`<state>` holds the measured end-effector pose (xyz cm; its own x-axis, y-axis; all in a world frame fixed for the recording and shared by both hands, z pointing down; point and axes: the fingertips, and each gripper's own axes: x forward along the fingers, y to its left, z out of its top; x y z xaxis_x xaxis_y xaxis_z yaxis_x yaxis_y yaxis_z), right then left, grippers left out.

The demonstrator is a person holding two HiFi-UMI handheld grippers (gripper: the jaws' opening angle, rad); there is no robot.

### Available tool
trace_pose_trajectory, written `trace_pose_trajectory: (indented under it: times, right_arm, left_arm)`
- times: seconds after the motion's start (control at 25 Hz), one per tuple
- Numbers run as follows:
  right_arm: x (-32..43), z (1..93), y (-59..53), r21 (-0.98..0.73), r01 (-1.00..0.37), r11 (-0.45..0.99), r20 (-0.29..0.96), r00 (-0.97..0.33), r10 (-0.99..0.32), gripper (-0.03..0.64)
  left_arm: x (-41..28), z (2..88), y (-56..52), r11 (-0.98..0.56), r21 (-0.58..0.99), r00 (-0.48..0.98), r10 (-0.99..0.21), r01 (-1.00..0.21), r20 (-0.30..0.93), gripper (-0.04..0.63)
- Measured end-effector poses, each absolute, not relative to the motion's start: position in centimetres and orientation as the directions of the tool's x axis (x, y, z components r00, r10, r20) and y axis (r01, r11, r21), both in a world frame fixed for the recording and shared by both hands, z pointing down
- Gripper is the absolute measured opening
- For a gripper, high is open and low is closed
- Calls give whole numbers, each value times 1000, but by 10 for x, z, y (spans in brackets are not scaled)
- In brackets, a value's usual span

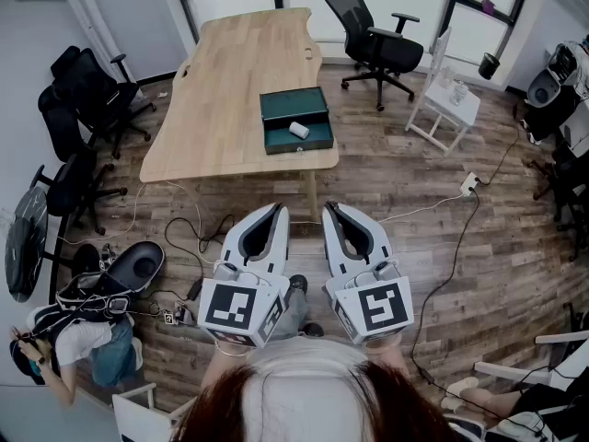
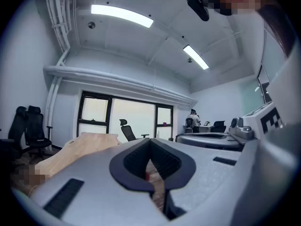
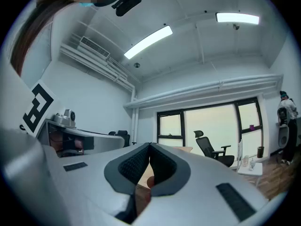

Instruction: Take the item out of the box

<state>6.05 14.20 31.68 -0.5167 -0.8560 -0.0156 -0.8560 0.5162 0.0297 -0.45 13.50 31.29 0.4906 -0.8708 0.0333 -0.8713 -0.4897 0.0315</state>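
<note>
Head view: what lies ahead of us?
Our wooden surface (image 1: 230, 81), well apart across the floor, with the open green box (image 1: 276, 134) at its near end.
And our grippers?
Left gripper (image 1: 279, 210) and right gripper (image 1: 329, 208) are both closed on nothing. The white roll (image 1: 299, 129) lies on its side in the box, straight ahead, and we judge neither gripper clearly nearer.

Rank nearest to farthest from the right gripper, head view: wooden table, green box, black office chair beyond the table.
From the right gripper:
1. wooden table, near edge straight ahead.
2. green box, on the table's near right part.
3. black office chair, past the table's far end, to the right.
</note>
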Motion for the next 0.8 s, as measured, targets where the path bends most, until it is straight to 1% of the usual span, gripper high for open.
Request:
trace_pose_trajectory:
  times: [0.08,0.16,0.36,0.64,0.8]
  right_arm:
    - [59,314,136,27,-858,514,-62,-514,-855,24]
    - [59,315,132,16,-860,511,-78,-510,-856,25]
    - [65,320,122,-40,-864,502,-76,-498,-864,25]
    - [66,320,93,-68,-859,508,-96,-501,-860,24]
    - [59,324,74,-51,-861,507,-75,-503,-861,23]
  left_arm:
    - [-7,316,131,-491,35,492,-870,-871,41,8]
    - [-8,318,127,-492,40,493,-869,-870,47,8]
    - [-6,324,112,-501,55,504,-862,-863,52,8]
    - [-6,327,78,-519,70,523,-851,-852,53,8]
    - [-9,329,58,-527,77,531,-845,-846,56,8]
